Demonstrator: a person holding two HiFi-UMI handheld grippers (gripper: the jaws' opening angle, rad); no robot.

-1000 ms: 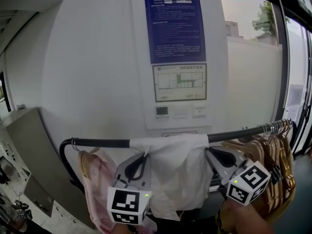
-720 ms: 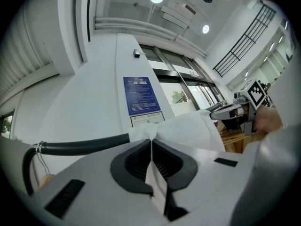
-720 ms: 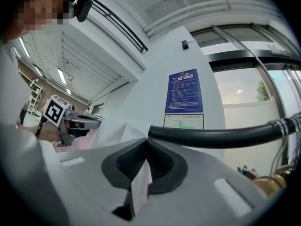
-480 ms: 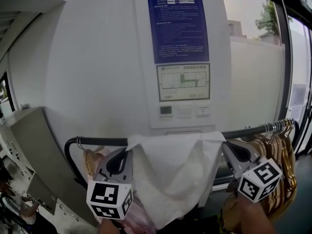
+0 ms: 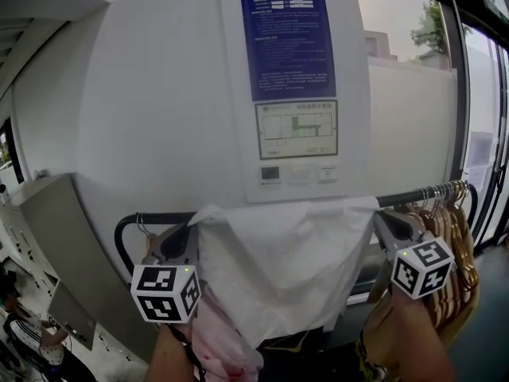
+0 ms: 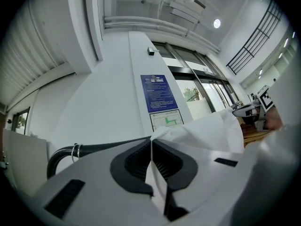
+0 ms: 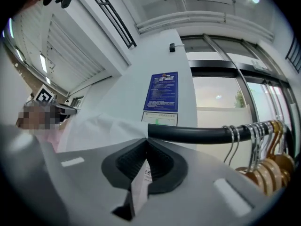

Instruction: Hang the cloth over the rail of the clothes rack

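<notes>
A white cloth (image 5: 278,265) is stretched wide between my two grippers, in front of the black rail (image 5: 151,218) of the clothes rack. Its top edge hides the rail's middle stretch, and I cannot tell whether it rests on the rail. My left gripper (image 5: 189,235) is shut on the cloth's left top corner, just under the rail's left bend. My right gripper (image 5: 380,217) is shut on the right top corner. In the left gripper view the cloth (image 6: 214,131) runs out of the shut left gripper (image 6: 151,141) beside the rail (image 6: 101,148). In the right gripper view the right gripper (image 7: 146,141) pinches cloth with a small label (image 7: 141,180) below the rail (image 7: 197,134).
Several wooden hangers (image 5: 447,237) crowd the rail's right end. A pink garment (image 5: 219,342) hangs at the lower left. Behind the rack stands a white wall with a blue notice (image 5: 288,40). A grey counter (image 5: 48,237) is at the left, with glass doors at the right.
Both grippers have moved apart and upward, the left one further left. The cloth, bunched a second ago, is now spread wide with its top edge level with the rail.
</notes>
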